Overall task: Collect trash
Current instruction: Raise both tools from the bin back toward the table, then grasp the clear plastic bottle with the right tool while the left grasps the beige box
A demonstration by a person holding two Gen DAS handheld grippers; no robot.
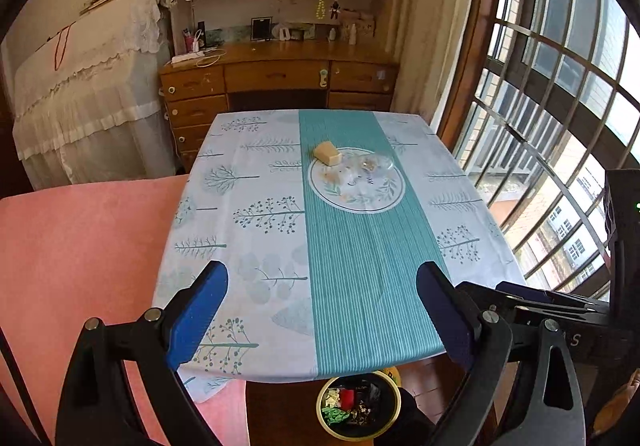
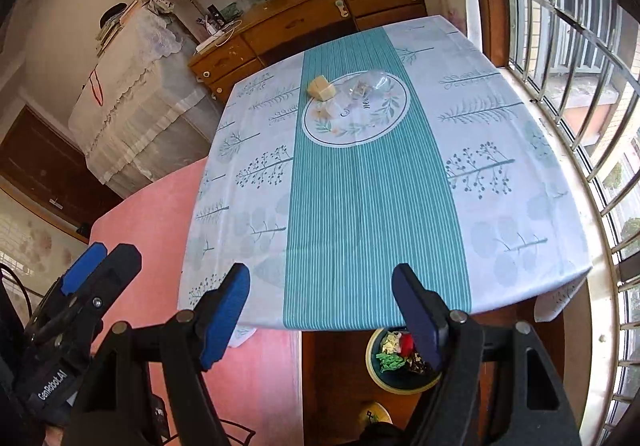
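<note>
Below, the left wrist view: the left gripper (image 1: 322, 296) hangs over the near edge of a table (image 1: 460, 182), its blue-padded jaws spread wide with nothing between them. A printed cloth of tree motifs with a teal striped band covers the table. On the band's round medallion lie a tan wedge-shaped block (image 1: 327, 152) and, just beside it, crumpled clear plastic (image 1: 372, 164). A round yellow-rimmed bin (image 1: 359, 406) stands on the floor under the near table edge, holding red, green and pale scraps. A pink padded surface (image 1: 80, 254) borders the table on the left; a wooden desk (image 1: 280, 74) with bookshelves stands behind, barred windows on the right.

Next, the right wrist view: the right gripper (image 2: 322, 288) also stands wide and empty above the near table edge. The block (image 2: 321, 88) and plastic (image 2: 370, 86) lie far across the cloth; the bin (image 2: 400, 358) sits partly behind the right jaw. The left gripper's body at lower left reads "GenRobot.AI".
</note>
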